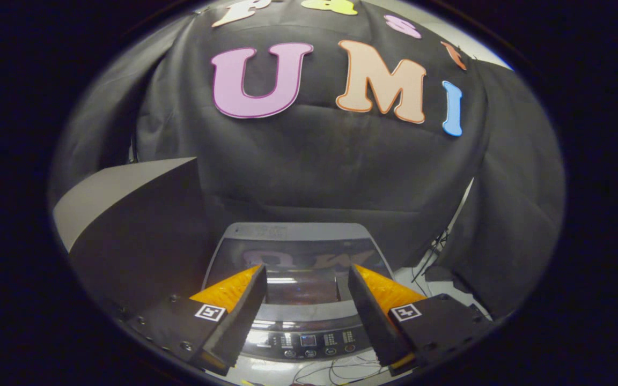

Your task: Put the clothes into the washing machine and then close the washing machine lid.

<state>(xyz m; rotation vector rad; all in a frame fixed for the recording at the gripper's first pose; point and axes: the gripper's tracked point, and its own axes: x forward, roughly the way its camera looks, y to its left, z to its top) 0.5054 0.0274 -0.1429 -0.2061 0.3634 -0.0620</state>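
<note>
1. Gripper [306, 279] sits nearest, looking down over the machine; jaws spread wide, nothing held between them, each finger a wedge shape with a flat inner face and a square printed marker on its block.
2. Thin cables [336, 370] lie loose just under the fingers, on a pale surface in front of the machine.
3. Washing machine [298, 321] is a top-loader, seen between and beyond the fingers. Its control panel [309, 340] is nearest: a curved dark glossy strip with a small lit screen, rows of tiny lights and round buttons.
4. Washing machine lid [301, 262] is down, flat on the top; dark tinted glass in a grey plastic frame, shiny, reflecting the wall behind. Something reddish shows dimly through the glass; cannot tell what it is.
5. Grey rear edge of the machine top runs behind the lid, smooth matte plastic.
6. Left of the machine, a large dark panel [137, 236] with a pale top face stands angled, flat and hard-edged.
7. Black cloth wall [314, 171] hangs behind everything, soft, creased, folded at the sides.
8. A strip of white floor [421, 279] with more cables shows right of the machine.
</note>
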